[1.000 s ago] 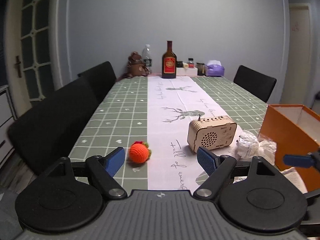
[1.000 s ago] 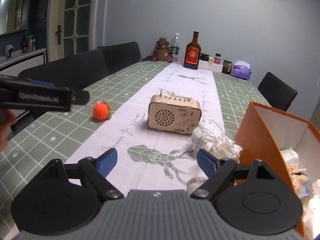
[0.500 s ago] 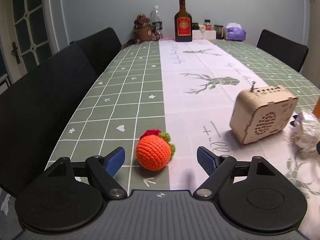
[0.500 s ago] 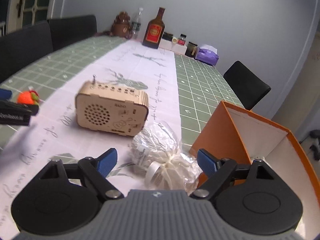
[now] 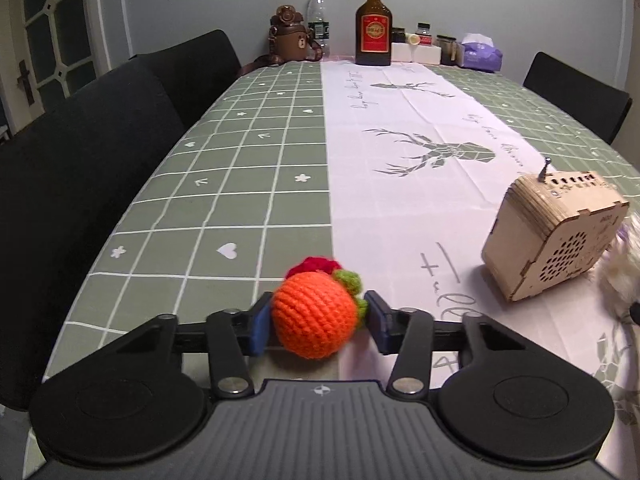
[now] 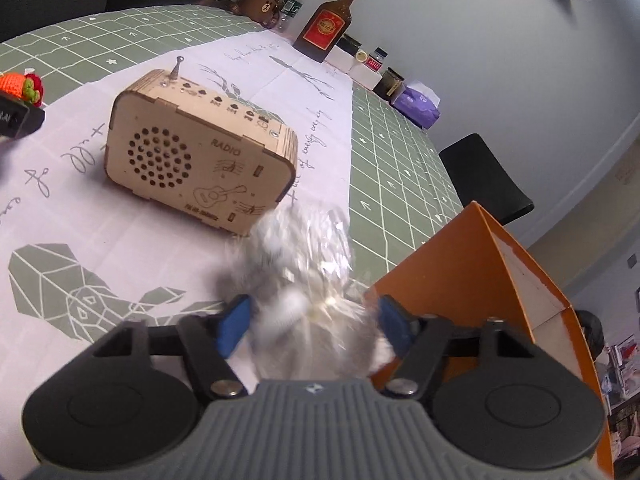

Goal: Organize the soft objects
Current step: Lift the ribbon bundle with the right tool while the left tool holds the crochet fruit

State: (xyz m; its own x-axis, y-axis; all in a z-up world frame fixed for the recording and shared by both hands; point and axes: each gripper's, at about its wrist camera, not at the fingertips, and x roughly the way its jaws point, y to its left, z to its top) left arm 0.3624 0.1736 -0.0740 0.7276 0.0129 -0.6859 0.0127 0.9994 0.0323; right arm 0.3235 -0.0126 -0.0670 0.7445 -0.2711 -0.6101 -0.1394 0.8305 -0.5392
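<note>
The long counter [image 5: 224, 184] is covered by a green checked tablecloth with a white deer-printed strip down its middle. An orange crocheted ball [image 5: 314, 320] with red and green tufts rests near its close edge. A pale plywood radio box [image 6: 200, 156] stands on the white strip, a crinkled clear plastic bundle [image 6: 308, 264] just beside it. An open orange cardboard box [image 6: 492, 280] sits close by. A dark glass bottle with red label [image 5: 373, 24] stands at the far end.

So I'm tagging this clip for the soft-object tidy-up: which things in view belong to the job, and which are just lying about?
Job:
- crocheted orange, between the closing left gripper
- cellophane-wrapped bundle, between the closing right gripper
- orange box, probably the destination

Lying about:
- wooden radio
- liquor bottle
- bear flask
- tissue pack
</note>
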